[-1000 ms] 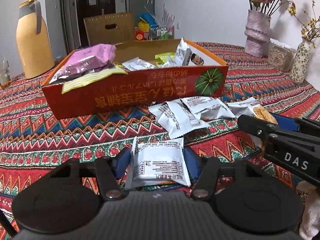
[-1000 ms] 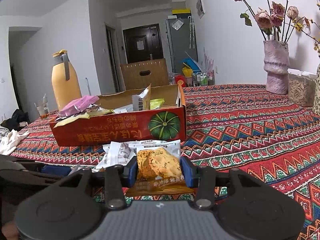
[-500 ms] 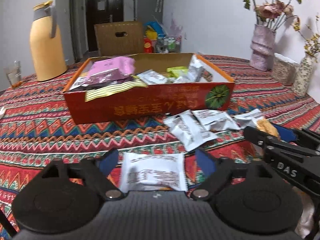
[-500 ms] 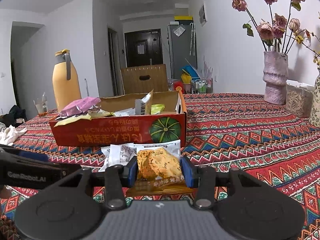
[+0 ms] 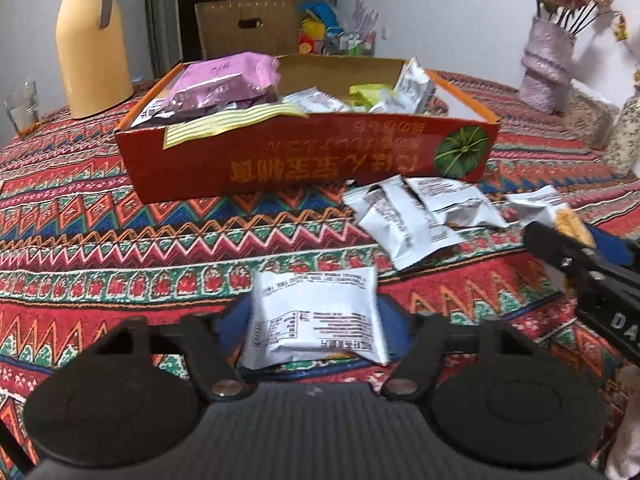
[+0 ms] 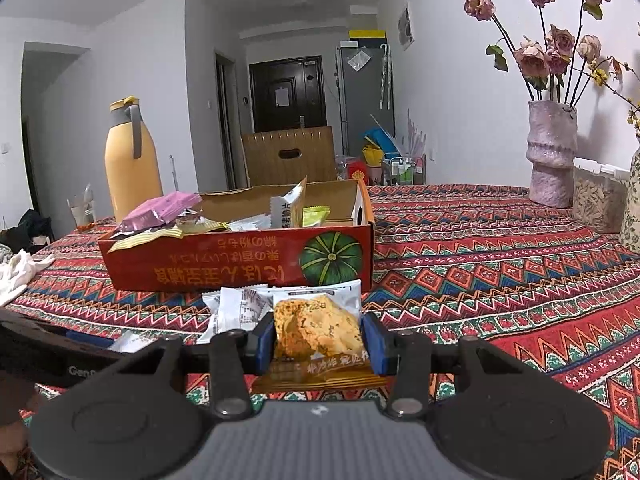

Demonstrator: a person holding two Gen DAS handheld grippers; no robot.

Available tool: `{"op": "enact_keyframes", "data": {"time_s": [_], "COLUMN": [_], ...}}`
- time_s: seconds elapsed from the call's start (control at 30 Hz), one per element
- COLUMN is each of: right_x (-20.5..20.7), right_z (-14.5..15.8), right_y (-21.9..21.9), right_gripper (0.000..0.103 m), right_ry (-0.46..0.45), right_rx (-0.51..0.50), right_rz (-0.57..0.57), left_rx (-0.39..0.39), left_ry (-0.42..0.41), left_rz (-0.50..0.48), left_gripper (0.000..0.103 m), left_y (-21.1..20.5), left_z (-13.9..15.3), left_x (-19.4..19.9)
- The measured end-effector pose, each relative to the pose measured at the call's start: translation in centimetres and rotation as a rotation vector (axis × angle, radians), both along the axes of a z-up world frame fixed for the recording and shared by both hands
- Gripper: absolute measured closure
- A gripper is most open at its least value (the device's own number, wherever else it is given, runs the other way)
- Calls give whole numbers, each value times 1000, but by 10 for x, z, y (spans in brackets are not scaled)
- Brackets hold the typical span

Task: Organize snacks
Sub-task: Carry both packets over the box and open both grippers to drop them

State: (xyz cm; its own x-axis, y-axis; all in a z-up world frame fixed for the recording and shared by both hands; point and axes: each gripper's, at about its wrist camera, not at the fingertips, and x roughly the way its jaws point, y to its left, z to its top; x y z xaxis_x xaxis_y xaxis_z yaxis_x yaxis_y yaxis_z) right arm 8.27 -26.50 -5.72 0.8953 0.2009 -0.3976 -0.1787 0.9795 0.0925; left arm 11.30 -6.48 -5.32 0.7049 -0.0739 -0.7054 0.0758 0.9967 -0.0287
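Note:
A white snack packet lies print side up on the patterned tablecloth, between the blue pads of my left gripper. The jaws are closing and the pads touch both of its sides. My right gripper is shut on an orange cookie packet, held just above the cloth. Ahead of both stands the red cardboard box with a pumpkin picture, holding a pink bag and several small packets. Loose white packets lie in front of the box's right half.
A yellow jug and a glass stand far left. A purple vase with dried roses and a seed container stand at the right. A wooden chair back rises behind the box.
My left jaws opened wide around the white packet, then came back against its sides. The right gripper kept still with the cookie packet in it.

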Motion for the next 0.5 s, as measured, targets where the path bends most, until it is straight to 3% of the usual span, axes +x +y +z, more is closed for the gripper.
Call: {"op": "enact_keyframes", "data": {"time_s": [0.17,0.33,0.5], "right_x": [-2,-6,2], "right_z": [1,12,31], "right_y": [2,2,6], "right_gripper": [58,58,58], "right_ry": [-6,-35,-75], "right_rx": [-10,2,-4], "right_rz": [2,16,28], "left_rx": [-2,1,-7], "left_ry": [-16,-69,-168], "left_rz": [-17,-27,-16], "left_gripper": [54,54,54], "left_y": [-2,-2,4], "left_z": [4,19,53], "left_x": [-4,-11,-12]}}
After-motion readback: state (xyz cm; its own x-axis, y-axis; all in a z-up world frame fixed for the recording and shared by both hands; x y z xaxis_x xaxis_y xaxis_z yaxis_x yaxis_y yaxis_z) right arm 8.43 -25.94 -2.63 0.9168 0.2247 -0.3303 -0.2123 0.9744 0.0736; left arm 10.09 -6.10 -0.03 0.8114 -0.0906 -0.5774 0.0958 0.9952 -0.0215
